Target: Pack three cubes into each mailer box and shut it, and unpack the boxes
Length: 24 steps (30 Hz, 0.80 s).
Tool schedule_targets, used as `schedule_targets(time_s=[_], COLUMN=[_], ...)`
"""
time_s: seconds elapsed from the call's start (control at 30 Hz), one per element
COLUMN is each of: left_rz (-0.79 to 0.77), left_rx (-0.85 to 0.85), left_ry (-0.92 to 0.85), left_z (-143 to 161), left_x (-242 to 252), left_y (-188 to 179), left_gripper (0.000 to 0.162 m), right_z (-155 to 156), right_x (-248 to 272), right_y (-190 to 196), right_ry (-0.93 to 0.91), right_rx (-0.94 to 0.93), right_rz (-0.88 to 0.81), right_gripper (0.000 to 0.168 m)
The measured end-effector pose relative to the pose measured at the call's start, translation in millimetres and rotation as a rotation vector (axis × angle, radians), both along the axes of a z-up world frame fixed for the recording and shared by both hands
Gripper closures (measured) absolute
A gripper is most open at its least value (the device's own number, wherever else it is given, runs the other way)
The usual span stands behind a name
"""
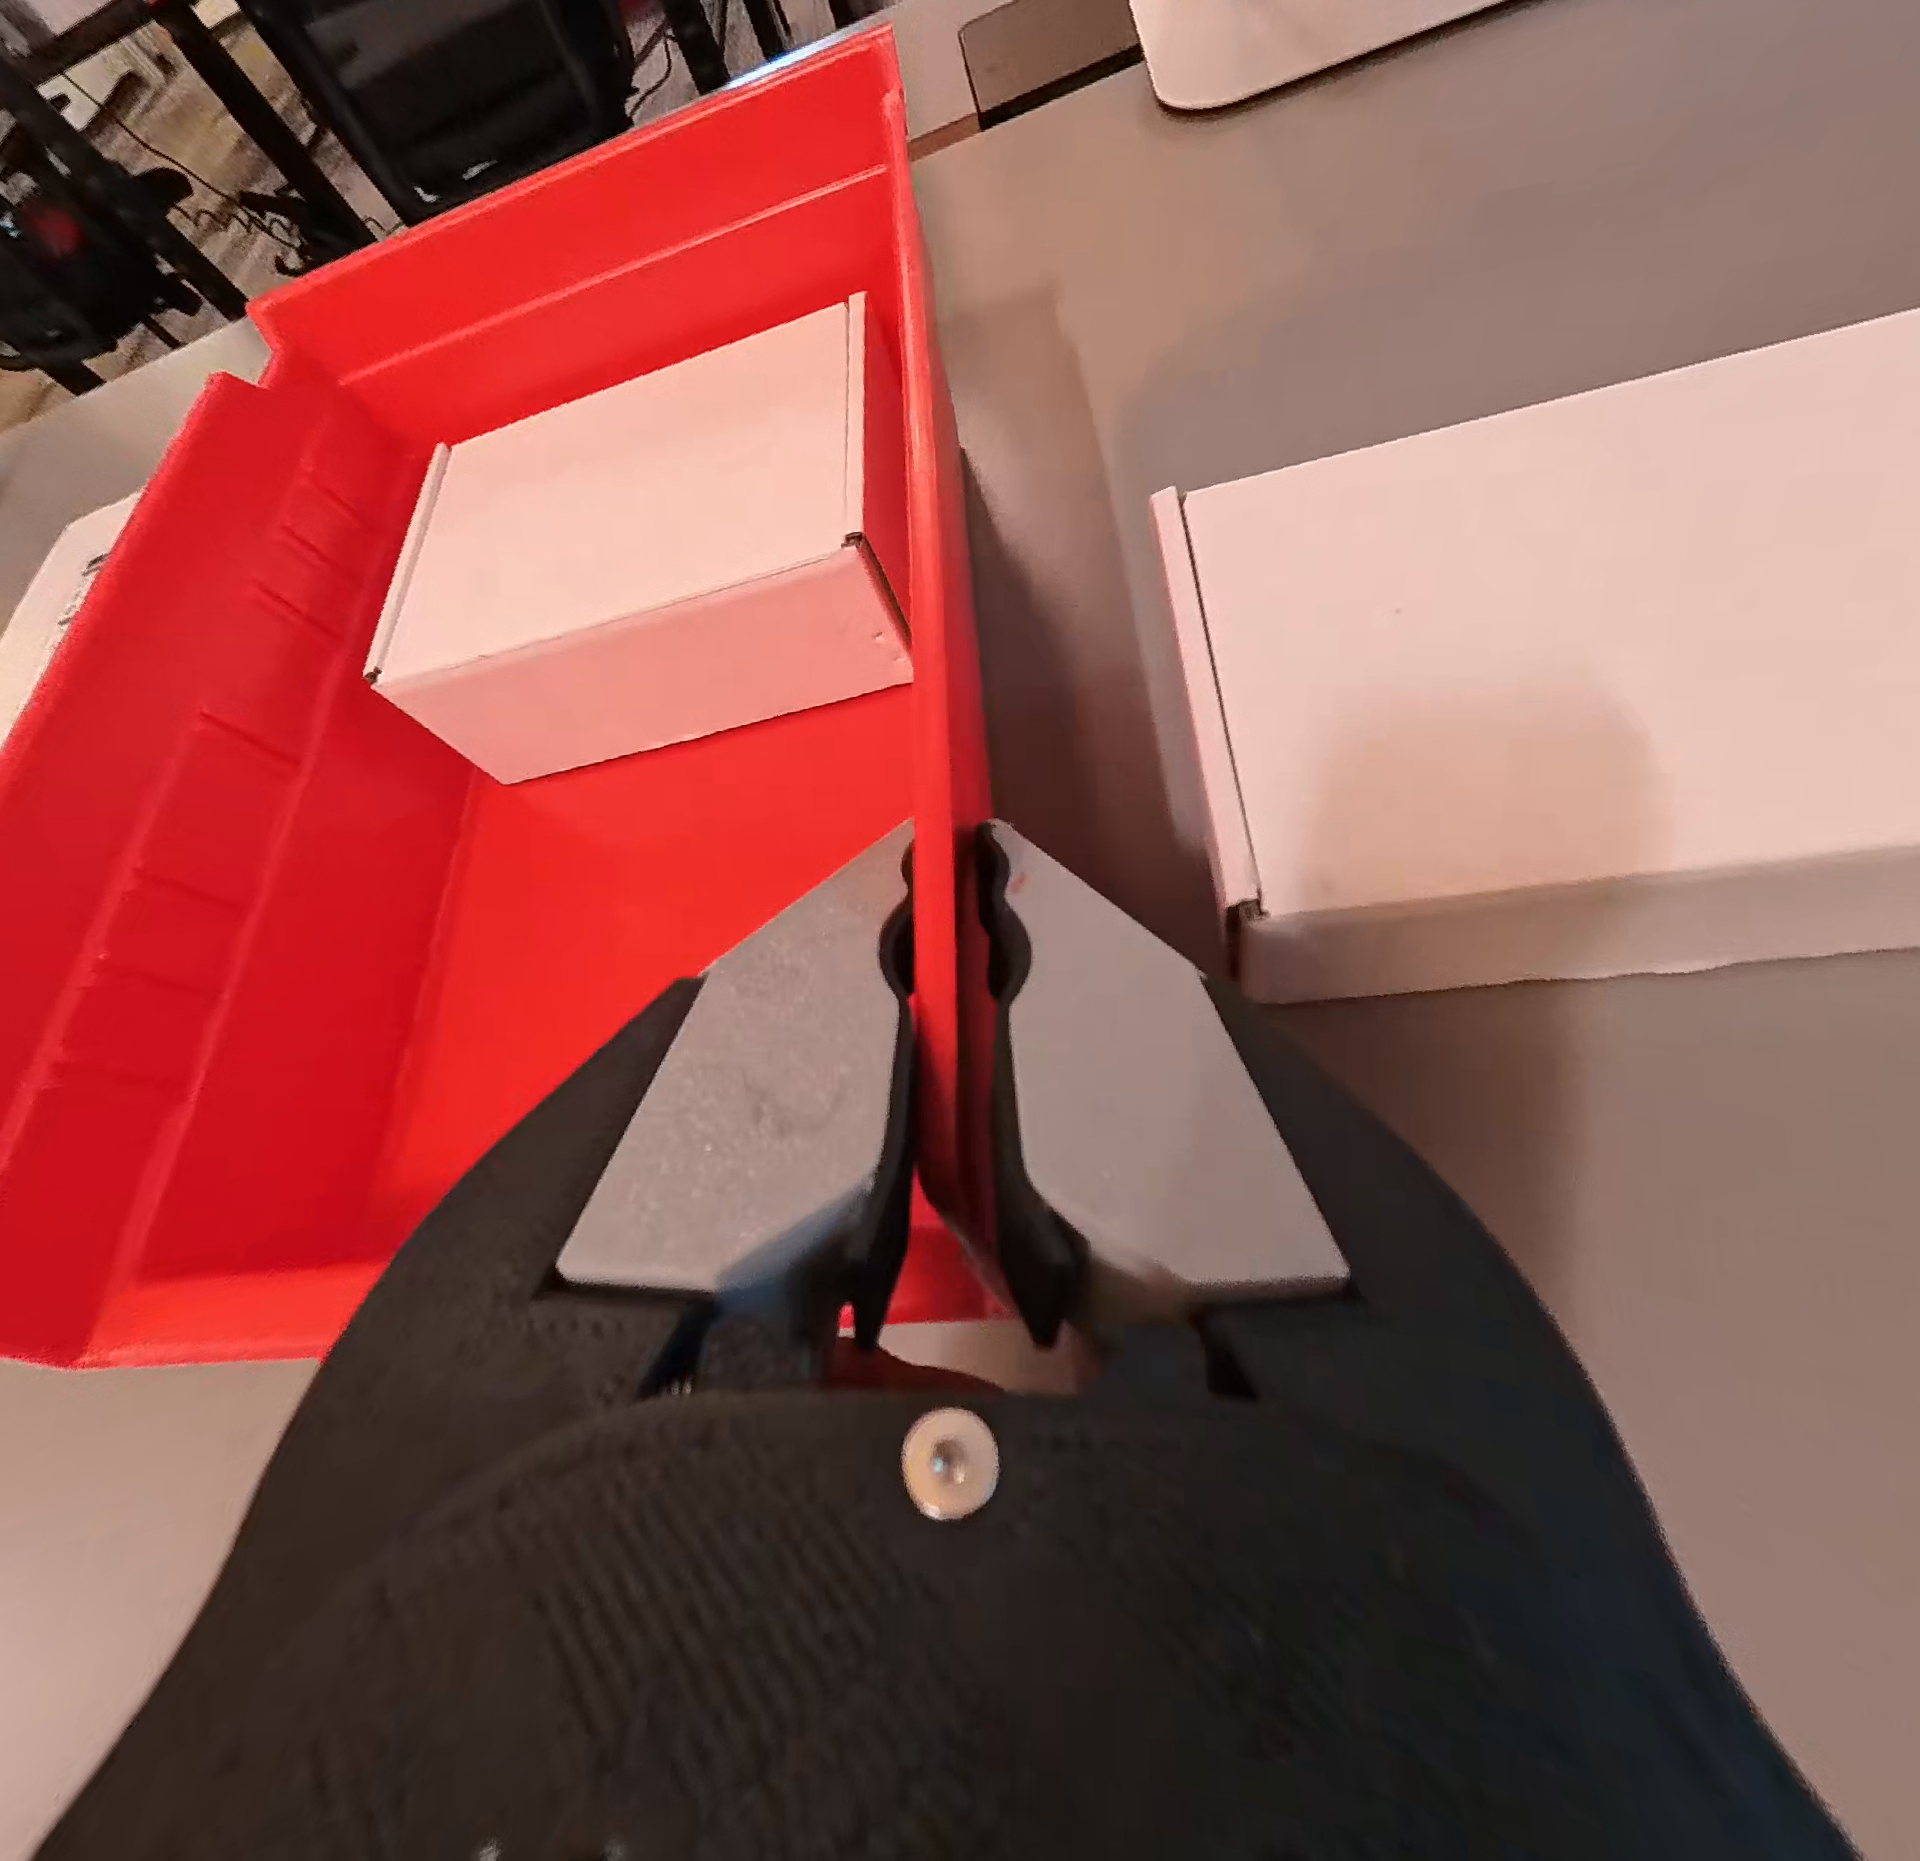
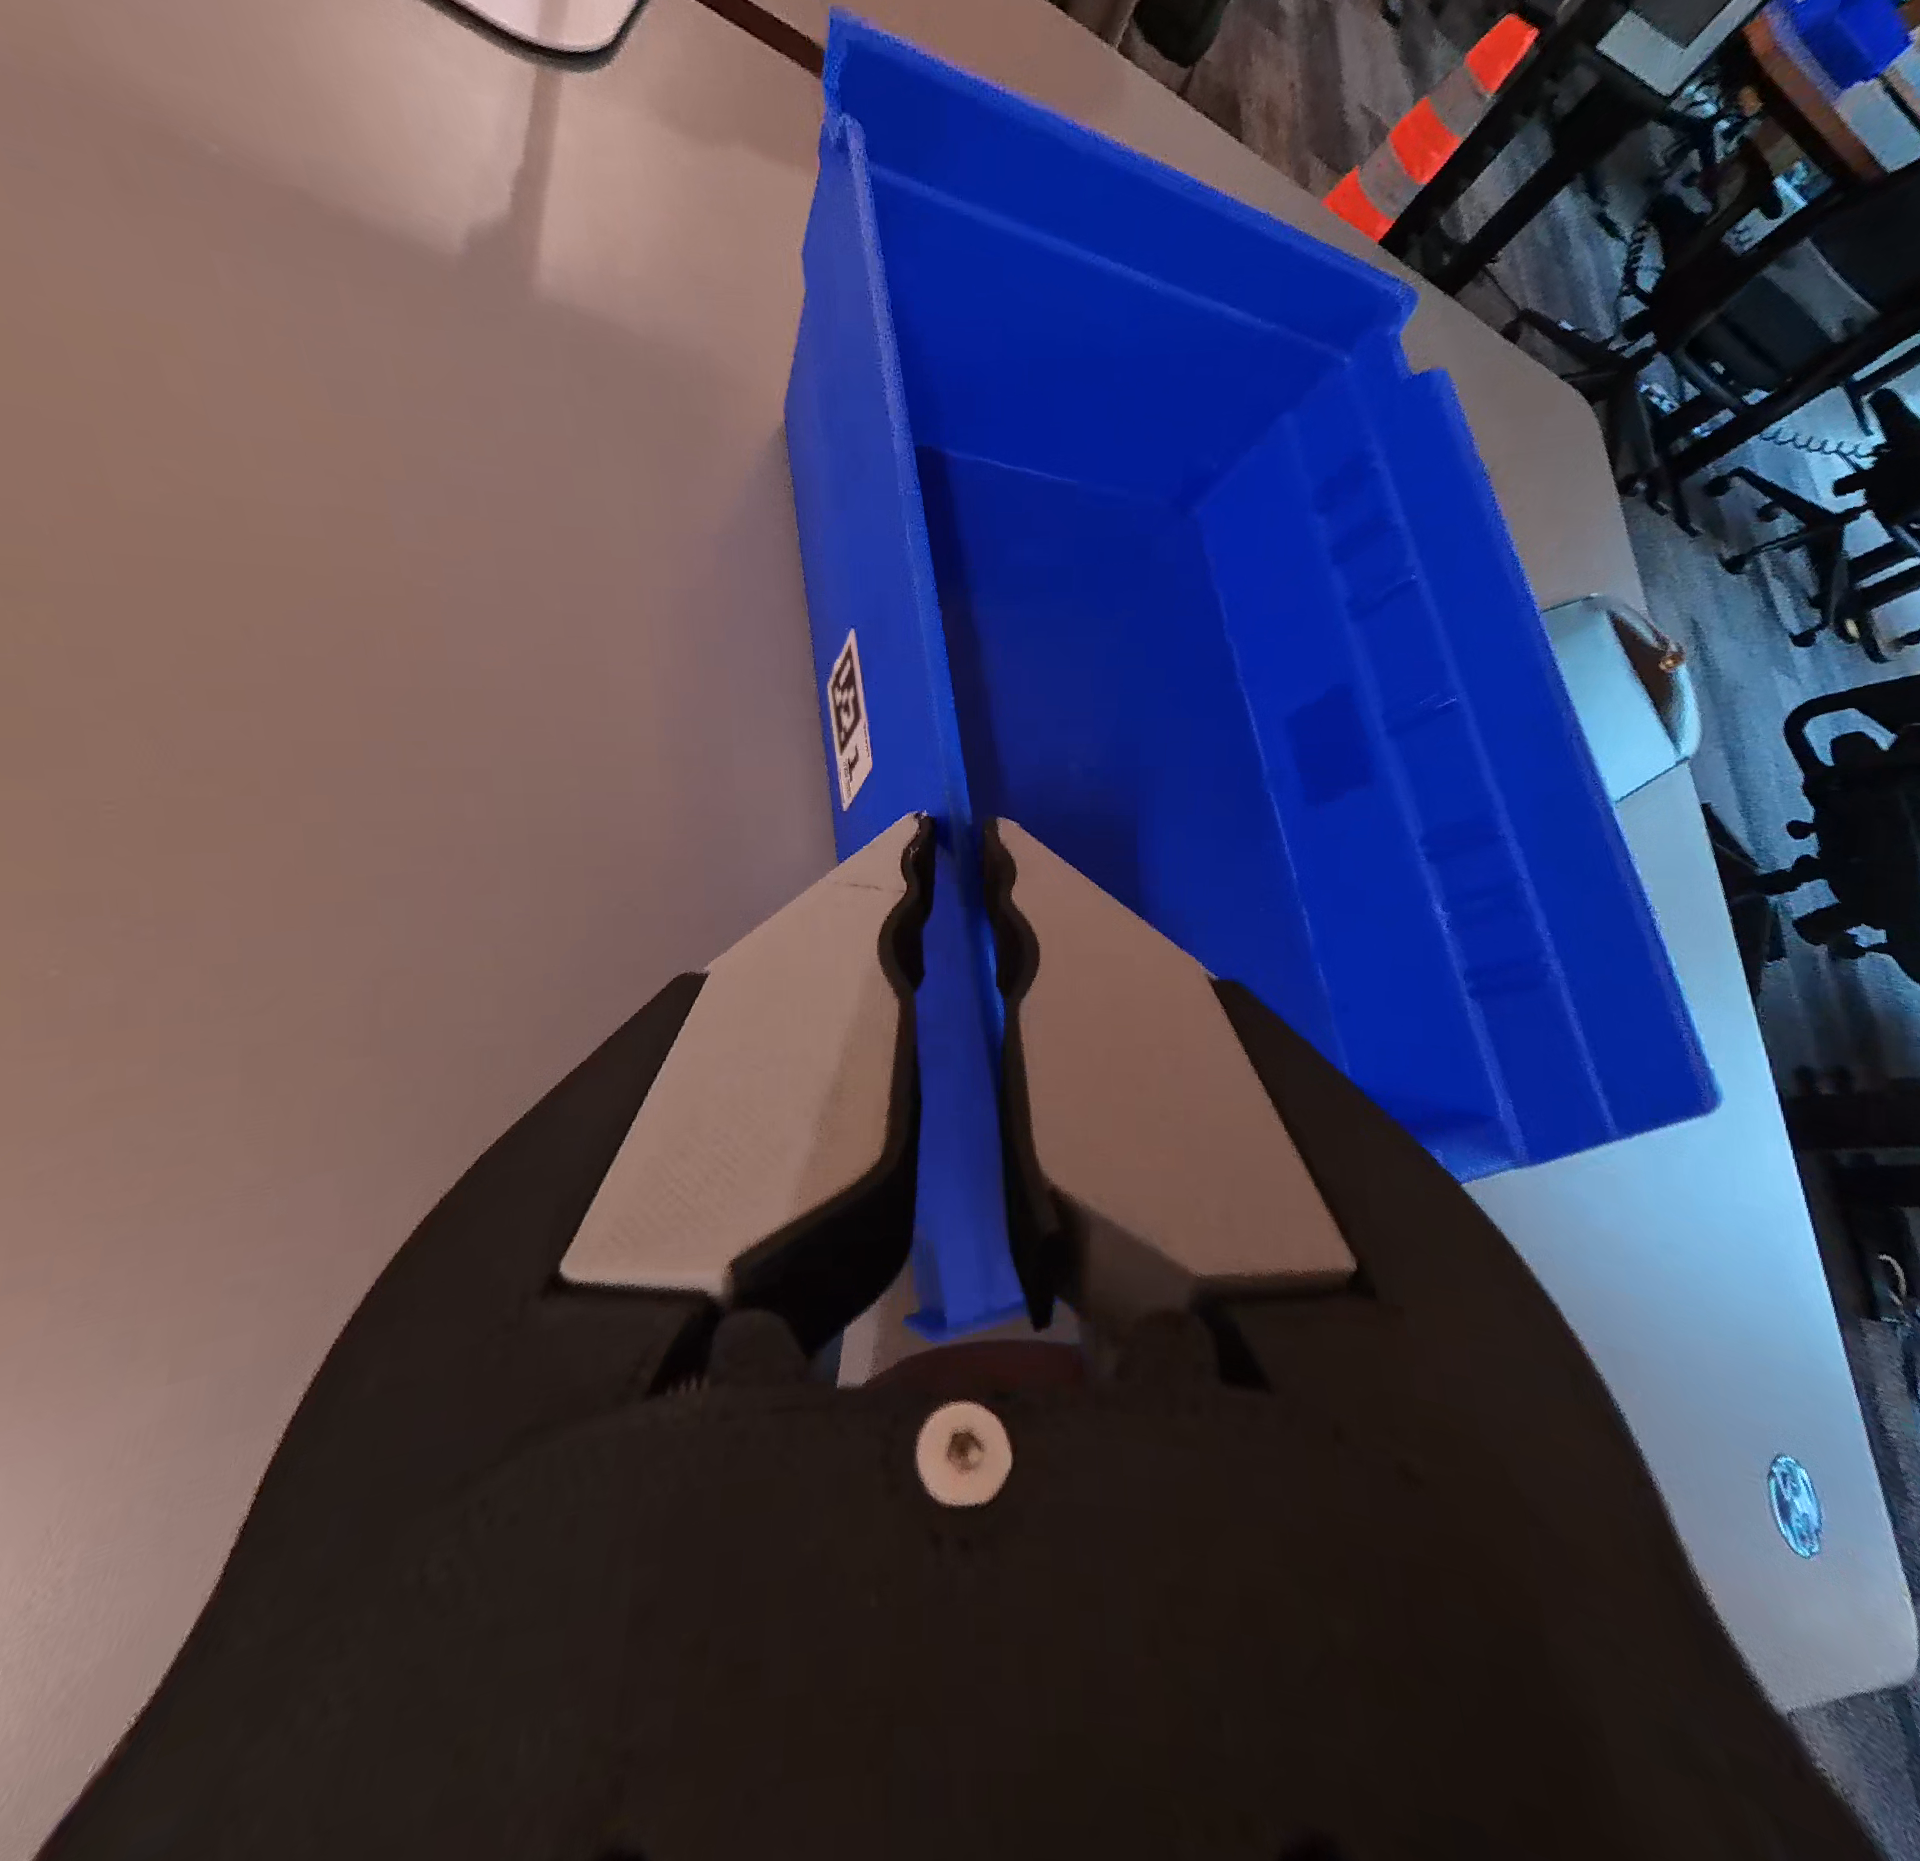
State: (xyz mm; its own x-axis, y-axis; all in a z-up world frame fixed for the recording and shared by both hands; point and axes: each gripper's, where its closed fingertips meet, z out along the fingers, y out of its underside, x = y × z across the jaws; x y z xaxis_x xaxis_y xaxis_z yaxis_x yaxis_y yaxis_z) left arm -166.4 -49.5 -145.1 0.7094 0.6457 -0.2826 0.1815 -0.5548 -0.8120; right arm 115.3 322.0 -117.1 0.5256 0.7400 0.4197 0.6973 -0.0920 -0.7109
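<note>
On the grey worktop (image 1: 1455, 253), the left tool (image 1: 951, 855) clamps the red bin (image 1: 260, 876) wall, a shut white mailer box (image 1: 644, 544) inside, another (image 1: 1558, 648) to its right; the right tool (image 2: 956, 845) clamps the blue bin (image 2: 1091, 409). Chairs (image 2: 1849, 523) stand beyond.

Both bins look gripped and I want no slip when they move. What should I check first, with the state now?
1. Left claw shut on the red bin wall: ok.
2. Right claw shut on the blue bin wall: ok.
3. Small white mailer box inside the red bin, lid shut: ok.
4. Blue bin holds nothing visible: ok.
5. Flat white mailer box apart from the red bin: ok.
6. Cubes packed: cannot tell.
</note>
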Motion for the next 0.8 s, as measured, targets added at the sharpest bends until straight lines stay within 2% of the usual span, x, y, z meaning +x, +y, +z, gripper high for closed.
schedule_targets(time_s=[0.2,0.27,0.3,0.37,0.4,0.5,0.6,0.67,0.8], left_rz=[0.038,0.055,0.062,0.027,0.000,-0.141,-0.286,-0.274,-0.268], left_rx=[0.028,0.014,-0.004,0.008,0.042,0.131,0.102,0.064,0.015], left_ry=[-0.011,0.000,0.019,0.048,0.057,0.022,-0.094,-0.124,-0.194], left_z=[1,3,6,21,33,53,36,19,-17], left_x=[-6,-9,-9,0,6,36,64,61,57], left_y=[-5,-10,-14,-15,-14,-3,13,19,35], left_gripper=[0.154,0.150,0.142,0.114,0.113,0.115,0.119,0.117,0.106], right_z=[0,3,8,21,27,40,34,17,-16], right_x=[-2,-4,-6,-8,-10,-28,-53,-67,-92], right_y=[1,-7,-13,-28,-37,-87,-149,-180,-217], right_ry=[-0.004,-0.008,0.011,0.057,0.082,0.195,0.267,0.252,0.240], right_rx=[0.018,0.011,-0.002,-0.017,-0.027,-0.143,-0.329,-0.436,-0.539], right_rz=[-0.013,0.037,0.067,0.122,0.159,0.366,0.608,0.703,0.791], right_gripper=[0.162,0.143,0.136,0.126,0.120,0.117,0.118,0.116,0.117])
